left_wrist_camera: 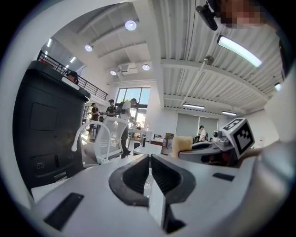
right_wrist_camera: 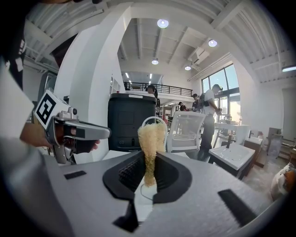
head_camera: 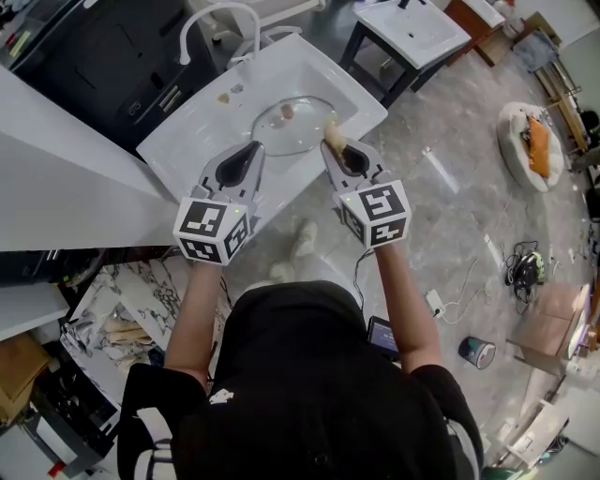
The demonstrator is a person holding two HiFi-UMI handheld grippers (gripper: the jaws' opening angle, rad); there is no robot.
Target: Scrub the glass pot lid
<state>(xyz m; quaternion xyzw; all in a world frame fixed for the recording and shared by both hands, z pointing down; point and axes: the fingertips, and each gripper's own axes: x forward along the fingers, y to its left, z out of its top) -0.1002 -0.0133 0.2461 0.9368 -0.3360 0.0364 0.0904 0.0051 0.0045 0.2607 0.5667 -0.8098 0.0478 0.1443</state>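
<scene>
The glass pot lid (head_camera: 302, 131) lies flat in the white sink basin (head_camera: 202, 122), knob up. In the head view my left gripper (head_camera: 255, 150) hovers at the lid's near left edge. Its jaws are shut with nothing between them, as the left gripper view (left_wrist_camera: 150, 162) shows. At the lid's near right edge my right gripper (head_camera: 331, 148) is shut on a yellow sponge (head_camera: 331, 134). The sponge (right_wrist_camera: 151, 139) stands upright between the right gripper's (right_wrist_camera: 149, 172) jaws and pokes out past their tips. The lid is hidden in both gripper views.
A white faucet (head_camera: 211, 23) arches over the basin's far side. A black cabinet (head_camera: 103, 56) stands behind the sink, and a second white sink (head_camera: 412, 28) is further back. A white chair (right_wrist_camera: 185, 129) and several people stand in the room beyond.
</scene>
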